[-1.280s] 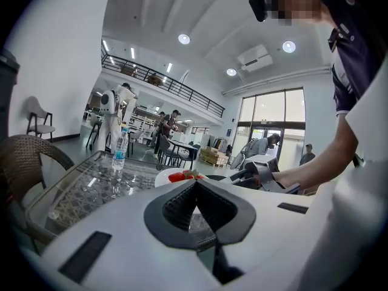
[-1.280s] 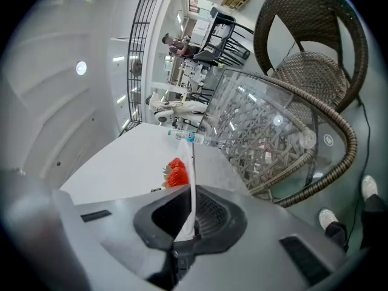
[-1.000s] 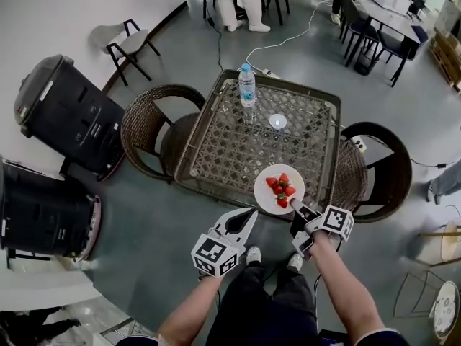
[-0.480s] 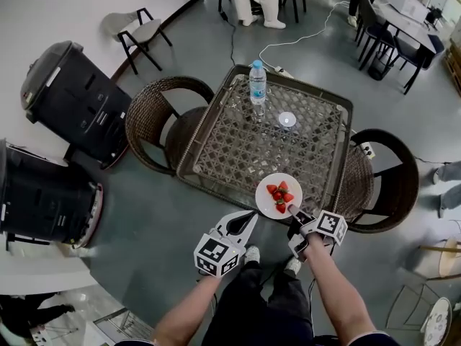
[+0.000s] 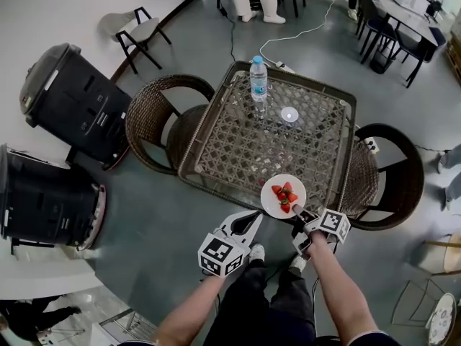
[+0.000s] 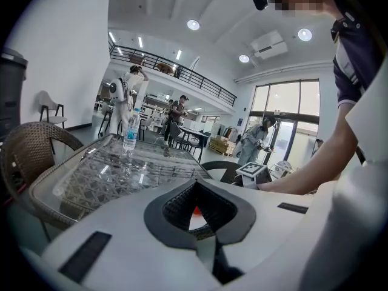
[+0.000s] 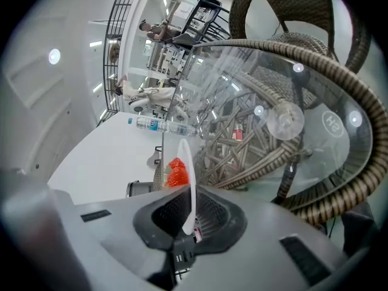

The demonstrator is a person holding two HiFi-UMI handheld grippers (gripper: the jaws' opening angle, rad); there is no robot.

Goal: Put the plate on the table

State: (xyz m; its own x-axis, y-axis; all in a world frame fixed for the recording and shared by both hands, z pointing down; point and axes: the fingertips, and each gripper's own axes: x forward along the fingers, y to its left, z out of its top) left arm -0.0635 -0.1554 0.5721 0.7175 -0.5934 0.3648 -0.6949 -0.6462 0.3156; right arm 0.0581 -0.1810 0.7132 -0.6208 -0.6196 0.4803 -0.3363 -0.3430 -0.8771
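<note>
Keep the plate (image 5: 271, 203) level over the near edge of the table (image 5: 245, 146), pinched by its rim in the right gripper (image 5: 297, 213), to avoid rolling the strawberries (image 5: 283, 196); lower flat, further in. Leave the left gripper (image 5: 248, 218) closed, empty, aside

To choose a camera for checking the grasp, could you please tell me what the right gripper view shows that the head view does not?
Only the right gripper view shows the plate edge-on, its rim pinched in the right tongs. Only the head view shows the left tongs held off the table, and the black machines on the floor. Both show the strawberries on the plate, the water bottle and the glass-topped wicker table.
</note>
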